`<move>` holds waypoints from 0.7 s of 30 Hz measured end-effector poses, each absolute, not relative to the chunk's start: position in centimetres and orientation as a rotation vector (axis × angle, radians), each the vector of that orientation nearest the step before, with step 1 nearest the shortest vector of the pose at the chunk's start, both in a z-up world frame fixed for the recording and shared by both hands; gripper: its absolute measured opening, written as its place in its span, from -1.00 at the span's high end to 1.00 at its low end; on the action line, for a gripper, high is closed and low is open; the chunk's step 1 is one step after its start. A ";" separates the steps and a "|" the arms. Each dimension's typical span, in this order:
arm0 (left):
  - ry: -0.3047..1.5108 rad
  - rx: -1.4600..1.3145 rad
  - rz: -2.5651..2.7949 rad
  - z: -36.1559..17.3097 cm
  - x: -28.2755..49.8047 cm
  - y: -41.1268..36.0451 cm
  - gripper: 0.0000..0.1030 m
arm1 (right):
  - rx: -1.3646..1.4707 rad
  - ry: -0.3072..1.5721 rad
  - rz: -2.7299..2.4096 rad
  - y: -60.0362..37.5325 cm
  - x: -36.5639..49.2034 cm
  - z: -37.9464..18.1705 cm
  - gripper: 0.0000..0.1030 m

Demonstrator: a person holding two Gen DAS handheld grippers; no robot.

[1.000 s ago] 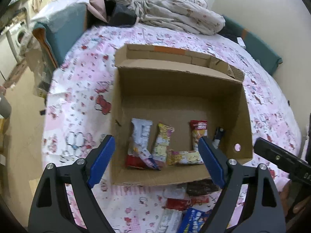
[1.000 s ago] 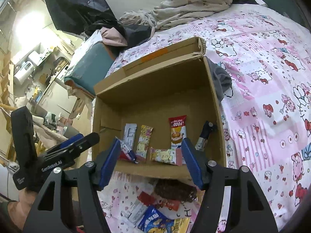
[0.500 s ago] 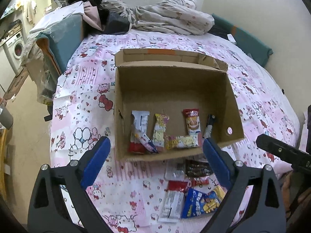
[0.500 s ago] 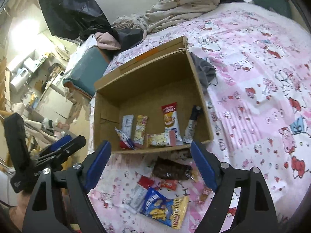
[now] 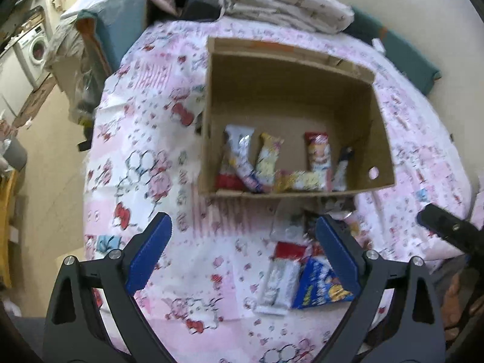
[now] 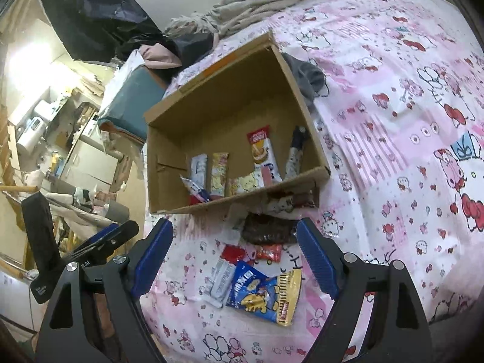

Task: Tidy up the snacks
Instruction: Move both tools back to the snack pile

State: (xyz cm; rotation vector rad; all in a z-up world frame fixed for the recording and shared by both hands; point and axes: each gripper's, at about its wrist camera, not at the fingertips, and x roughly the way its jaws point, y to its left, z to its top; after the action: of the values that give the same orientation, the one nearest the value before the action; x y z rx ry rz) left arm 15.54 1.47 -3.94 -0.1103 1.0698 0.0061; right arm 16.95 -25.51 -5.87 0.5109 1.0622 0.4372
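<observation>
several snack packets (image 6: 260,154) line the near wall inside cardboard box (image 6: 305,109) on bed (image 6: 408,121). more loose just near of it, incl. blue chip bag (image 6: 263,293). left claw (image 5: 242,257) and right claw (image 6: 234,257) both spread wide, empty.

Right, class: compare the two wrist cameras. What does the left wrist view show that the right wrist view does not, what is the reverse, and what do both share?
Only the left wrist view: a washing machine at far left and the round hole in the box wall.

Only the right wrist view: a grey cloth beside the box, a black sheet by the wall, and the yellow end of the blue snack bag.

Both: the cardboard box holding snacks, loose packets in front of it, and an open hand-held gripper.
</observation>
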 end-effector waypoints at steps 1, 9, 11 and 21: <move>1.085 -0.091 0.021 -4.3 15.5 1.4 -0.84 | 0.506 1.068 0.437 -25.5 16.9 -6.0 -0.68; 1.214 -0.100 0.039 -7.6 15.6 1.6 -0.84 | 0.500 1.139 0.406 -25.8 17.0 -7.5 -0.68; 1.221 -0.090 0.058 -8.0 15.7 1.7 -0.84 | 0.586 1.174 0.428 -26.4 17.2 -8.3 -0.68; 1.311 -0.019 0.022 -10.8 15.7 0.6 -0.83 | 0.713 1.260 0.302 -28.7 18.2 -11.0 -0.68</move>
State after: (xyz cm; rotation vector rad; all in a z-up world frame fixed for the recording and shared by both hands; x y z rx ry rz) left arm 15.74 0.55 -10.78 -0.0190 1.3108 0.0215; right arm 18.16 -28.70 -11.02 0.7135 1.2597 0.3023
